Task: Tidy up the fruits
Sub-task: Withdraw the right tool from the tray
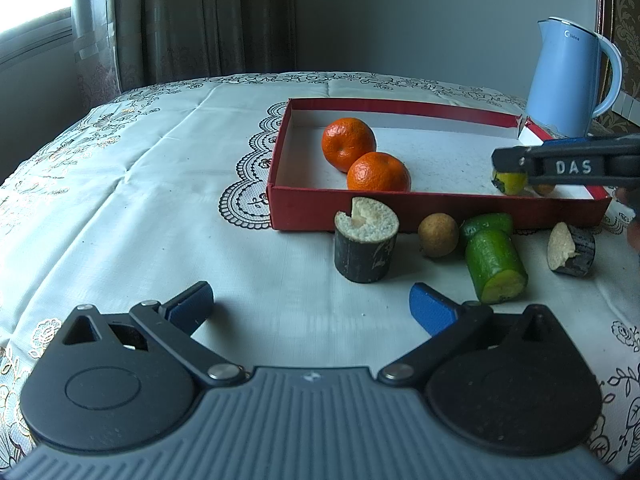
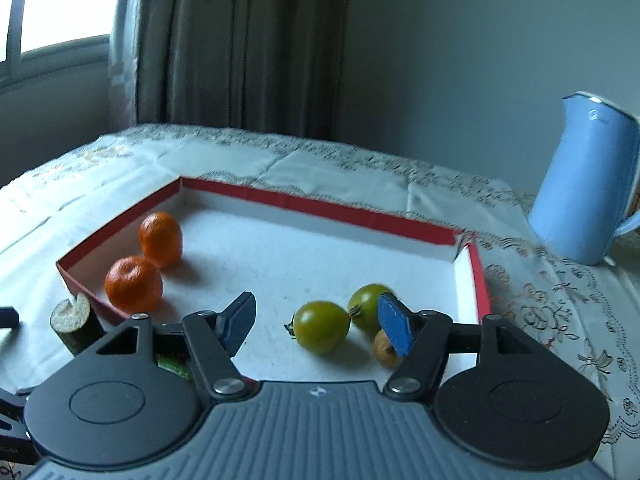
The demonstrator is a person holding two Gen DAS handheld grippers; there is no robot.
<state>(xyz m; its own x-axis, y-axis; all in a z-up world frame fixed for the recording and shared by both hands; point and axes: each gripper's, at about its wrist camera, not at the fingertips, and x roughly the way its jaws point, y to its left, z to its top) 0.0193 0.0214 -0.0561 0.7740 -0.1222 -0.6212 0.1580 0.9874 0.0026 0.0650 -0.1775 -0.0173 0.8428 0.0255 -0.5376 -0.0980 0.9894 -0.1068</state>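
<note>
A red box [image 1: 400, 206] [image 2: 320, 206] with a white floor holds two oranges [image 1: 349, 143] [image 2: 134, 282]. It also holds two green tomatoes [image 2: 322, 326] and a small brown fruit [image 2: 385, 350] at its near right. In front of the box lie a dark sugarcane piece [image 1: 366, 246], a brown round fruit [image 1: 438, 235], green sugarcane pieces [image 1: 495, 266] and another dark piece [image 1: 572, 250]. My left gripper [image 1: 312, 308] is open and empty above the cloth. My right gripper [image 2: 318, 326] [image 1: 560, 164] is open over the tomatoes.
A blue kettle [image 1: 568, 76] [image 2: 584, 180] stands behind the box at the right. The table wears a white patterned cloth [image 1: 140, 200]. Curtains [image 1: 192, 16] and a window are behind the table's far edge.
</note>
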